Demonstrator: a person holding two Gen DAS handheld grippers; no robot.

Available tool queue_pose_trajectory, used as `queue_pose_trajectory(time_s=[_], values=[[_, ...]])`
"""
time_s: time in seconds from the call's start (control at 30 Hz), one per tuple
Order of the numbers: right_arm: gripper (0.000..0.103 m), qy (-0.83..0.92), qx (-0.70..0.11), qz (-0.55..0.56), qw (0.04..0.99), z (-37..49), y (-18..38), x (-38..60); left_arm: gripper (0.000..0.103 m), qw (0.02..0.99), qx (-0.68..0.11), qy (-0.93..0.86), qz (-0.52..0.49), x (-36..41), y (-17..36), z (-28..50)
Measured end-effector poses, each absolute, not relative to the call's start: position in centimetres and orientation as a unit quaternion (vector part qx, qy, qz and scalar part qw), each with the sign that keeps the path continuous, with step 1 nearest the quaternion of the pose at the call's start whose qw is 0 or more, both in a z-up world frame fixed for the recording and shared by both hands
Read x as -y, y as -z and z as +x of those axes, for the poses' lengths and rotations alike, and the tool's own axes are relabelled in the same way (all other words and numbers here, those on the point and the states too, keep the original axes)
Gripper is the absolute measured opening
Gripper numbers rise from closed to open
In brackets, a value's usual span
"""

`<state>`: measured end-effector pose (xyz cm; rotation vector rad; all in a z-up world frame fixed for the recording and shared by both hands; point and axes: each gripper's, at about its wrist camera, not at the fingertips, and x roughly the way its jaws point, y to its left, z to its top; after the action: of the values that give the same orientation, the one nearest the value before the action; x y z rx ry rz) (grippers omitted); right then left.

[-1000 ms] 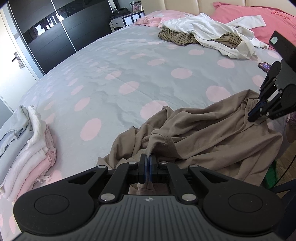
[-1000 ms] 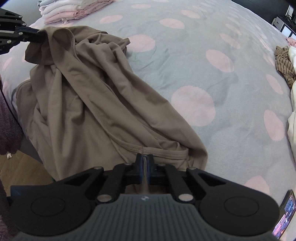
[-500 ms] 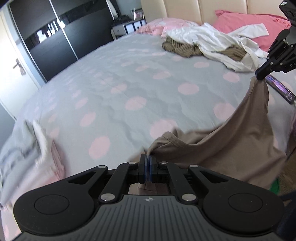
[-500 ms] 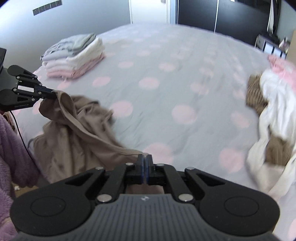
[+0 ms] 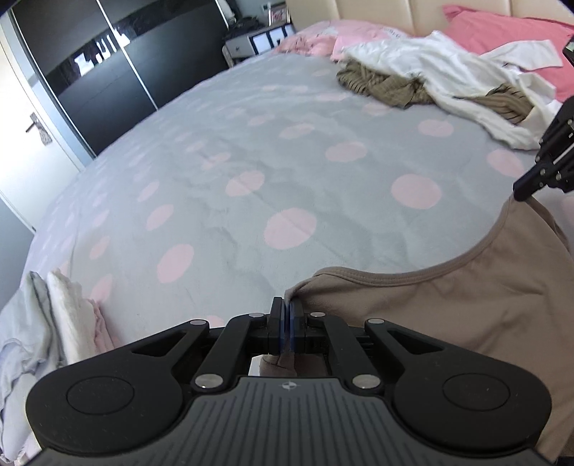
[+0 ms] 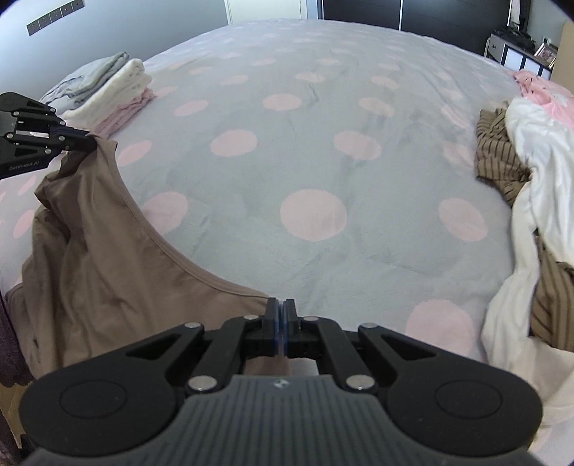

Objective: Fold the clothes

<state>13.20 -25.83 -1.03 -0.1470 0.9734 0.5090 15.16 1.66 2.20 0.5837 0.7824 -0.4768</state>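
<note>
A tan-brown garment hangs stretched between both grippers over the near edge of the bed, its curved hem sagging between them. My left gripper is shut on one corner of the hem; it also shows at the left edge of the right wrist view, left gripper. My right gripper is shut on the other corner and appears at the right edge of the left wrist view, right gripper. The garment's lower part drops out of sight below the bed edge.
The grey bedspread with pink dots spreads ahead. A stack of folded clothes sits at the left. A loose pile of white and striped brown clothes lies near pink pillows. A dark wardrobe stands beyond.
The garment lay crumpled on the bed one second ago. Both grippers have lifted it and moved apart, so its hem now stretches between them. Both stayed shut on it.
</note>
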Motion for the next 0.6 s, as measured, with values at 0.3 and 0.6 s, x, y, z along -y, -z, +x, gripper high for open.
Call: queue_pose_trajectory(time_s=[0.3,0.6], values=[[0.01,-0.248,-0.464,-0.026,0.85,12.6,1.0,26.7,0.001,0.846,-0.406,0.225,0.263,-1.9,-0.3,16.0],[0.009,-0.273,-0.526,-0.062,0.803,10.0,5.4,24.3,0.001,0.851,-0.402,0.222,0.257,-1.5,-0.3,16.4]])
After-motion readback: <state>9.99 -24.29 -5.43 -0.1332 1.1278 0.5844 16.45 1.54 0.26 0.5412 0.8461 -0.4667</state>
